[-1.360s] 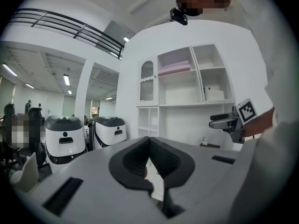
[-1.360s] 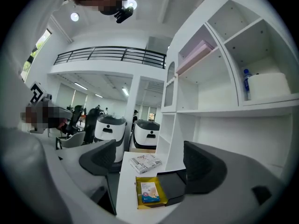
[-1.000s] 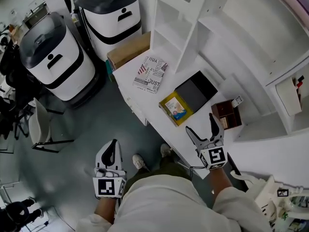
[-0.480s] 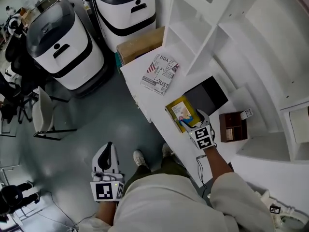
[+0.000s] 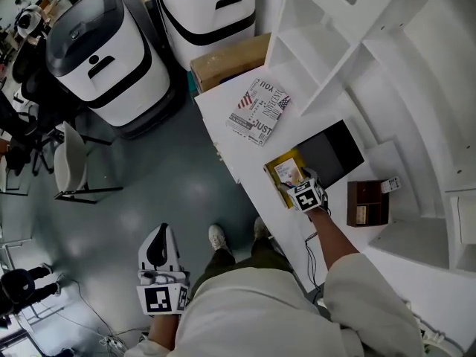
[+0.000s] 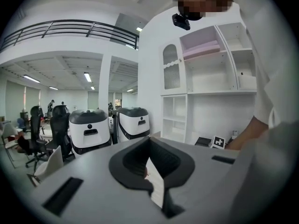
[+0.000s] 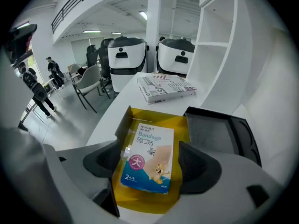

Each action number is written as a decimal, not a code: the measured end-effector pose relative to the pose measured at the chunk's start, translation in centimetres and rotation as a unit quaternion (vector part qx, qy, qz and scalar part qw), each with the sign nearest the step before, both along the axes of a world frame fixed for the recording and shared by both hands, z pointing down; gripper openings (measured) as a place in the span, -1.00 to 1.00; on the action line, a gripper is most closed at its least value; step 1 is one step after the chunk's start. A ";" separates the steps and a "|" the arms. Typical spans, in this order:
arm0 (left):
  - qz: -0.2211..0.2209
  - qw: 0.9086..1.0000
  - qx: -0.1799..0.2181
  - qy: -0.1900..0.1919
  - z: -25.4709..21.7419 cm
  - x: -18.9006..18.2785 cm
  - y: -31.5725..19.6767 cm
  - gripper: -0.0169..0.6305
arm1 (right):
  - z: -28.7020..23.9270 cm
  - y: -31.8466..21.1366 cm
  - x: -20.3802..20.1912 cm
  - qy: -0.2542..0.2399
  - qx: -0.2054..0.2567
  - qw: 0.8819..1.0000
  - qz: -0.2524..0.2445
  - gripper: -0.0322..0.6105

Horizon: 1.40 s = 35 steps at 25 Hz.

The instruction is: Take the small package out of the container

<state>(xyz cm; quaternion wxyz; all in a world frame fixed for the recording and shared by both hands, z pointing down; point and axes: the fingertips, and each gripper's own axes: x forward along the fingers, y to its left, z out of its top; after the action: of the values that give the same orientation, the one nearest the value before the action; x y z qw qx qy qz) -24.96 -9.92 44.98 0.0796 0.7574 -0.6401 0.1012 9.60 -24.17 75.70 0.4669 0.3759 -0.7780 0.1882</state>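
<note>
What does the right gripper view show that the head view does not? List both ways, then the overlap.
Only the right gripper view: the word Bandage, readable on the small package, and the ceiling lights. Only the head view: the left hand-held gripper, a brown wooden box and the person's shoe. Both: the yellow container that holds the package, the printed box and the black tray.

container point(image 7: 154, 114): yellow | package point(image 7: 147, 155): white, blue, pink circle | tray point(image 7: 215, 129): black | box point(image 7: 166, 88): white, newsprint lettering
</note>
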 end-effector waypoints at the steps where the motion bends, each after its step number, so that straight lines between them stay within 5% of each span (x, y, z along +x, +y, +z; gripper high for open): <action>1: -0.003 1.000 -0.002 0.000 0.1 -0.2 0.0 -0.92 | 0.5 -0.1 0.1 0.005 -0.008 1.000 0.003 0.33; 21: -0.023 0.999 -0.028 0.004 1.7 -1.6 -1.5 -0.92 | 6.1 -0.7 0.0 0.070 -0.131 0.988 0.041 0.34; 35: -0.026 0.999 -0.028 0.008 1.9 -1.6 -1.1 -0.92 | 5.0 -0.4 0.1 0.066 -0.105 0.992 0.030 0.34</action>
<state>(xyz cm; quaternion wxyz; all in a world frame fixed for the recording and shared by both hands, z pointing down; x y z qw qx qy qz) -26.56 -10.99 46.92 0.1082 0.7387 -0.6560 0.1108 9.68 -24.57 80.70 0.5479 0.3597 -0.7099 0.2578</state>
